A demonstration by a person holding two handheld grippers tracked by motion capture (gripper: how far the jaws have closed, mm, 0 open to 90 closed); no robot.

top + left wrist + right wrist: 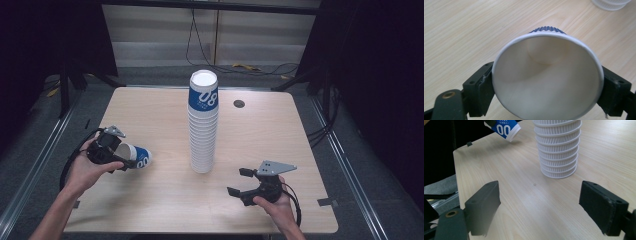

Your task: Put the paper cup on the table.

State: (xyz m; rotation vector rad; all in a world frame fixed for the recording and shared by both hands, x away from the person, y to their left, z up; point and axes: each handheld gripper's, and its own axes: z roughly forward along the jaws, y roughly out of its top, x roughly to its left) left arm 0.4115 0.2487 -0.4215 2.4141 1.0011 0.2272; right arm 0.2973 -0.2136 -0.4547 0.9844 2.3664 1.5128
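A tall stack of white paper cups (203, 125) stands mid-table, its top cup blue with white numerals; its ribbed base (558, 152) shows in the right gripper view. My left gripper (111, 155) is shut on a single blue-and-white cup (136, 156) at the table's left, held on its side just above the wood. In the left gripper view the cup's open mouth (547, 77) faces the camera, with both pads pressed on its rim. My right gripper (239, 182) stands open near the front right, nothing between its jaws. The held cup (506, 128) appears far off there.
The wooden table (150, 115) has a round dark grommet hole (239, 104) behind the stack. Cables lie on the floor beyond the far edge. Dark floor and metal rails flank both sides.
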